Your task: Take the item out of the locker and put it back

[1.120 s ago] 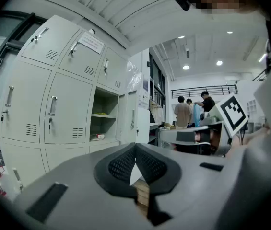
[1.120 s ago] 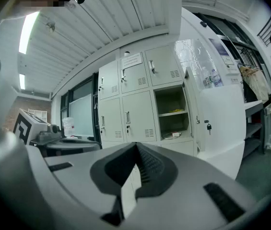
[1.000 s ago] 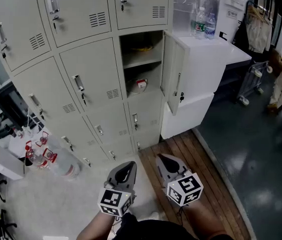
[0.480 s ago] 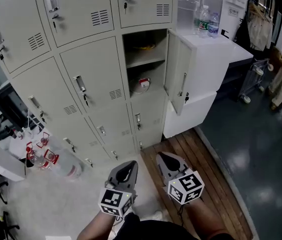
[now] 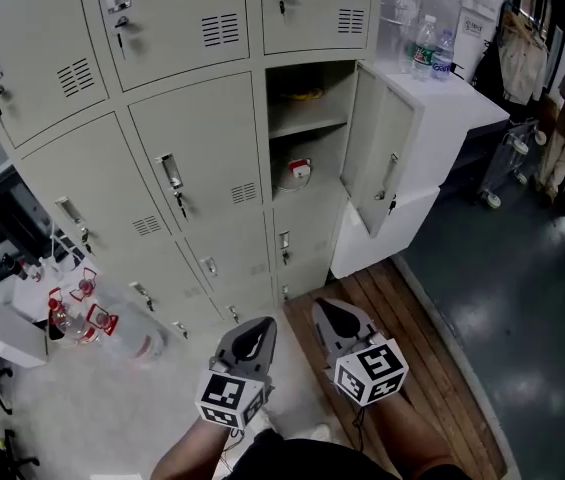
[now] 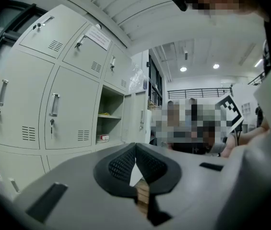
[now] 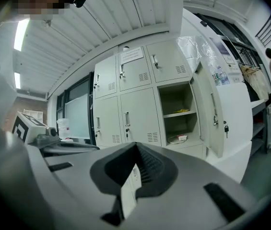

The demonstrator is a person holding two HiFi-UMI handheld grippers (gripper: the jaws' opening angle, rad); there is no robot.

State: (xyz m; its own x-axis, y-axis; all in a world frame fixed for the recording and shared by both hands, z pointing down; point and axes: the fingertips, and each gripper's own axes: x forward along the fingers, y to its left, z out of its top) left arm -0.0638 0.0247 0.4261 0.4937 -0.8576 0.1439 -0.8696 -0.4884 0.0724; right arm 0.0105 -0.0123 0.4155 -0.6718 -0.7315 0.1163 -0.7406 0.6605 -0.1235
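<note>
Facing metal locker [image 5: 197, 148], left hand-held gripper [image 5: 255, 336] and right hand-held gripper [image 5: 334, 318] sit shut, ribbed.

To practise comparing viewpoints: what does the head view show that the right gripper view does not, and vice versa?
Head view only: the brown wooden plank floor, and the black-and-white marker cube on the right gripper. Right gripper view only: a ribbed white ceiling with a long strip light. Both: the open grey metal locker with a red-and-white item on its lower shelf.
</note>
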